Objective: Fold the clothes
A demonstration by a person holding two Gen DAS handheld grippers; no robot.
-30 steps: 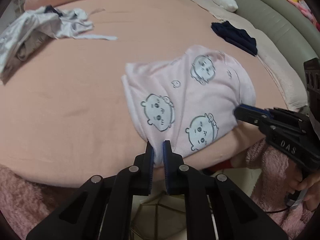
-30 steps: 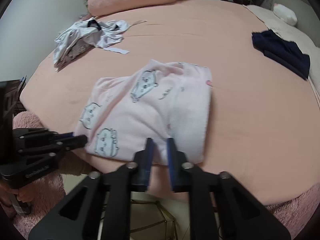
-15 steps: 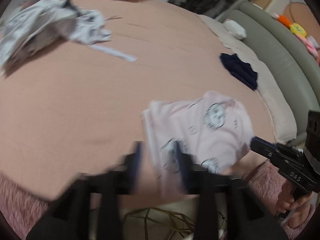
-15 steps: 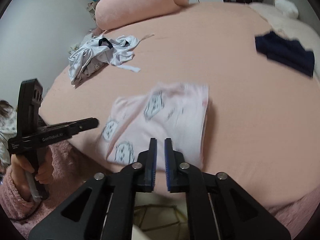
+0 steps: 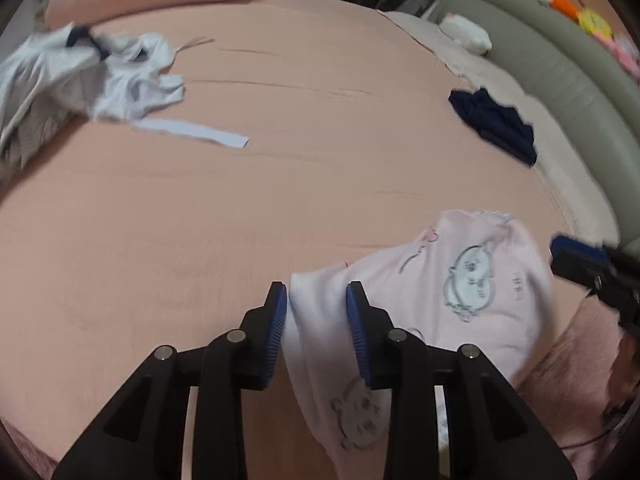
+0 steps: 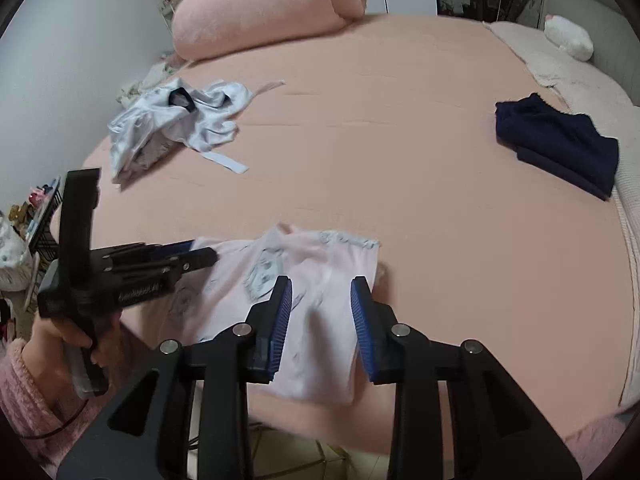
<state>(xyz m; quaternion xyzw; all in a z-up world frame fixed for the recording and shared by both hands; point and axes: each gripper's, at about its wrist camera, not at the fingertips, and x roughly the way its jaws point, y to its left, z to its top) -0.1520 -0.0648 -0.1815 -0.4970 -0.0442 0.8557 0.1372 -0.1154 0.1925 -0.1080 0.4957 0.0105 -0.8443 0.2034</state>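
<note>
The fingers [image 5: 276, 320] of the left gripper [image 5: 316, 304] stand apart but are closing, with the near corner of a pink cartoon-print garment [image 5: 460, 280] between them. Those of the right gripper [image 6: 322, 300] are opening over the garment's other near corner, the cloth lying slack between the pads and not pinched. The garment, already doubled into a rough rectangle, sits at the near edge of the bed [image 5: 280, 184], one end drooping over the side. That is close enough for both tools to reach its corners. Judging by this, the fold is partly made and the grip is being reset for another pass, the left taking hold as the right lets go. Blur on the cloth leaves it unclear whether the left pads are yet pressing it. Further out, a crumpled white garment [image 5: 100, 76] waits unfolded near a pink bolster [image 6: 272, 4]. A navy garment [image 6: 560, 148], folded, lies well apart on the far right, apparently set aside as finished. A person's hand [image 6: 60, 336] in a fuzzy pink sleeve grips the left tool's handle.
</note>
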